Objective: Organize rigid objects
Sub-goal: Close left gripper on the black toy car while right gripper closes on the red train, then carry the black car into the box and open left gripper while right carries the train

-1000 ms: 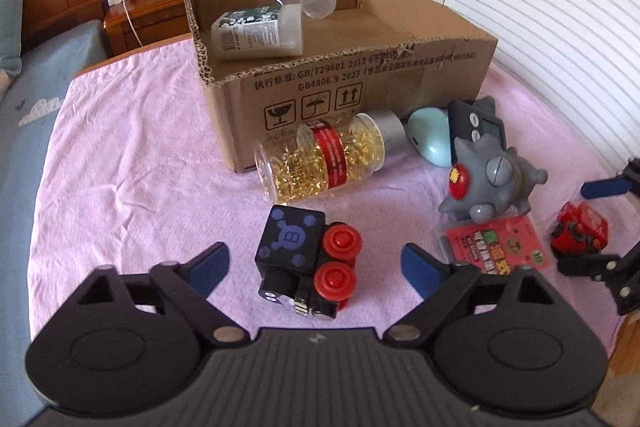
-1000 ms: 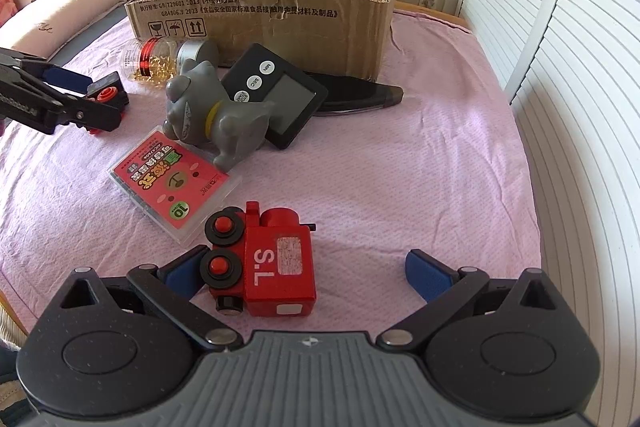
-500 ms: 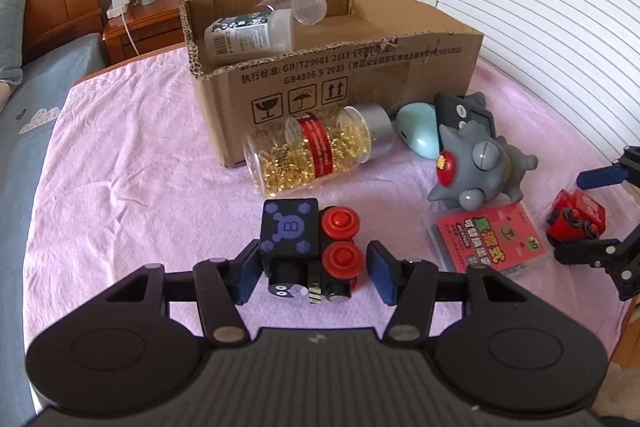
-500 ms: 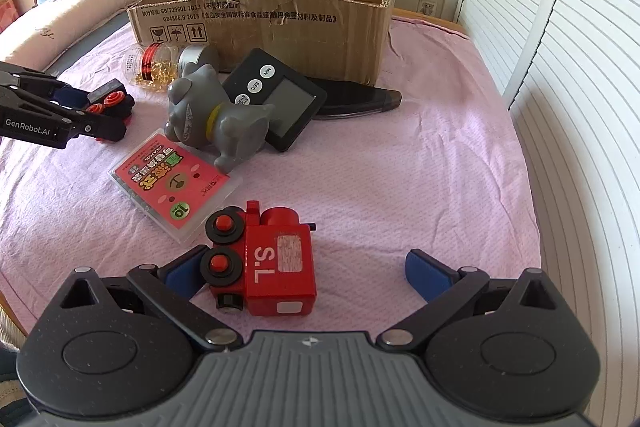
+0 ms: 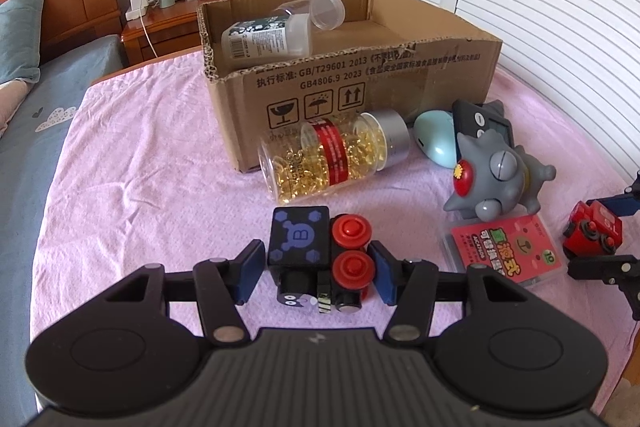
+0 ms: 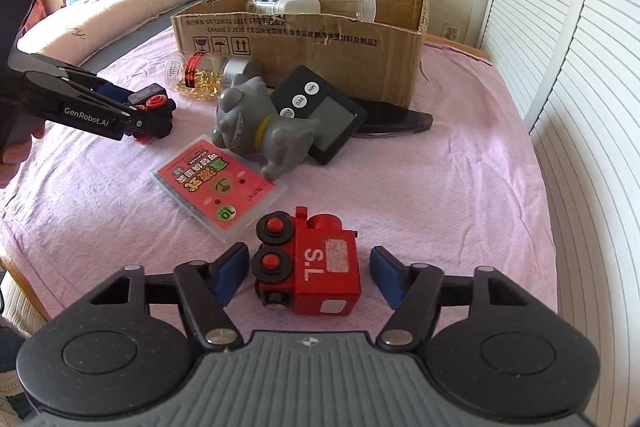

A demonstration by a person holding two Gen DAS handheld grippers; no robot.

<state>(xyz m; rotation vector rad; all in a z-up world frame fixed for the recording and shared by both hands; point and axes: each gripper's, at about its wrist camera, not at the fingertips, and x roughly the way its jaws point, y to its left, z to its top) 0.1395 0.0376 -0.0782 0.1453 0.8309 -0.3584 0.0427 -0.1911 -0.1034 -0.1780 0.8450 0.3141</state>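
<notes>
Lettering "S.L" is read on the red toy train (image 6: 316,263), "B" on the black toy train (image 5: 316,259), "GB4806.9 2023" on the cardboard box (image 5: 360,79) (two bottles inside). The black train is clamped by the left gripper (image 5: 316,273); the red one lies unpinched between the parted right gripper (image 6: 306,277) fingers.

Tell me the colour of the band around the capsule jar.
Red, clearest in the left wrist view: capsule jar.
</notes>
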